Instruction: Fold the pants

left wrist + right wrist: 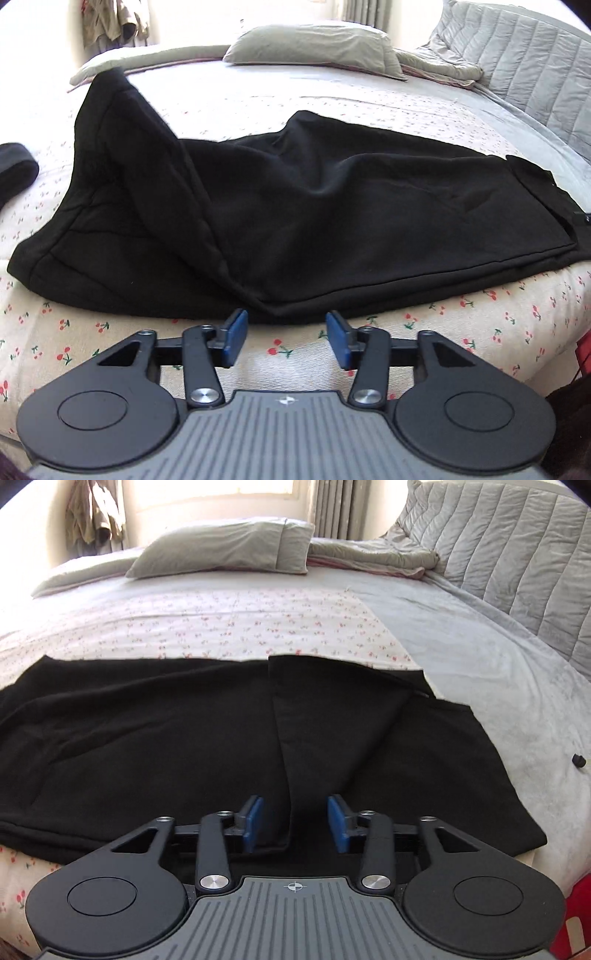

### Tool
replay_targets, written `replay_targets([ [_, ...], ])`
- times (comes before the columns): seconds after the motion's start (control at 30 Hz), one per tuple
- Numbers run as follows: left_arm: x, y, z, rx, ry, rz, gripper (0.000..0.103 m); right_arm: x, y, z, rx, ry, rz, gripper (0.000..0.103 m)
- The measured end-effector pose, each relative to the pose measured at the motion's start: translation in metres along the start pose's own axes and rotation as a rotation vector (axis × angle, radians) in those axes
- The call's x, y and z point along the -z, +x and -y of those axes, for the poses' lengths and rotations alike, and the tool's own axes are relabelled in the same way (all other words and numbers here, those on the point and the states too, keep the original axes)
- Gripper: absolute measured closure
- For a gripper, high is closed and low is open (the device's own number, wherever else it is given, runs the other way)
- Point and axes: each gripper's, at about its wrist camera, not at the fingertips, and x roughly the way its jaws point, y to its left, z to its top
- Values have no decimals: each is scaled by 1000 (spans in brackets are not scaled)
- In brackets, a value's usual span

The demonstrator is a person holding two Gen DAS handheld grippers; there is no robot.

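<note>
Ahead of both, black pants (295,221) lie spread across the bed (369,107). Left hand-held gripper (284,339) hovers wide open just short of their near edge; right hand-held gripper (295,823), open and empty, straddles a fold. Beyond sits a pillow (229,550).
</note>
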Motion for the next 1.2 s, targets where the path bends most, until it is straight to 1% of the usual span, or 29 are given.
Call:
replay_targets([
  [0.1,-9,-8,18,39,51,39,36,-16,3,-7,13,-30,39,48],
  [0.2,-20,-7,40,129,116,85,28,-30,24,-22,15,-79,33,48],
  [0.3,-29,8,68,215,215,104,27,-40,59,-35,43,-137,23,51],
  [0.37,-31,21,87,267,313,99,27,-43,84,-39,83,-153,7,53],
  [0.43,-30,37,103,295,397,109,27,-44,99,-39,92,-164,0,54],
  [0.47,-30,44,109,304,435,108,27,-42,106,-36,88,-171,2,61],
  [0.5,-29,49,113,308,464,110,27,-41,109,-34,81,-179,13,75],
  [0.53,-26,52,119,309,488,111,28,-41,110,-32,80,-191,20,85],
  [0.57,-25,56,121,312,500,108,29,-40,110,-29,92,-196,23,100],
  [0.63,-22,65,121,333,495,76,35,-41,103,-17,131,-163,41,102],
  [0.67,-22,67,118,353,477,64,39,-43,97,-8,156,-132,46,103],
  [0.7,-21,67,116,364,467,65,40,-43,91,4,177,-92,52,103],
  [0.73,-20,65,114,372,464,64,41,-43,83,18,195,-44,56,103],
  [0.8,-21,64,111,394,458,59,50,-38,68,47,227,58,54,103],
  [0.87,-21,64,109,416,438,54,57,-26,53,83,241,166,45,103],
  [0.93,-20,64,108,434,427,56,66,-12,41,114,228,271,22,103],
  [0.97,-19,64,109,439,426,56,73,-4,38,128,212,331,6,103],
  [1.0,-19,64,109,443,426,56,77,2,36,138,207,374,-8,103],
  [1.03,-19,63,109,447,426,53,79,8,35,147,204,415,-25,103],
  [1.1,-19,62,110,449,431,49,87,18,35,158,225,463,-71,103],
  [1.13,-18,61,112,440,436,51,91,20,35,162,255,486,-83,103],
  [1.17,-17,60,113,430,441,51,95,22,33,166,288,500,-81,96],
  [1.2,-17,59,113,420,446,55,97,23,30,170,319,510,-74,90],
])
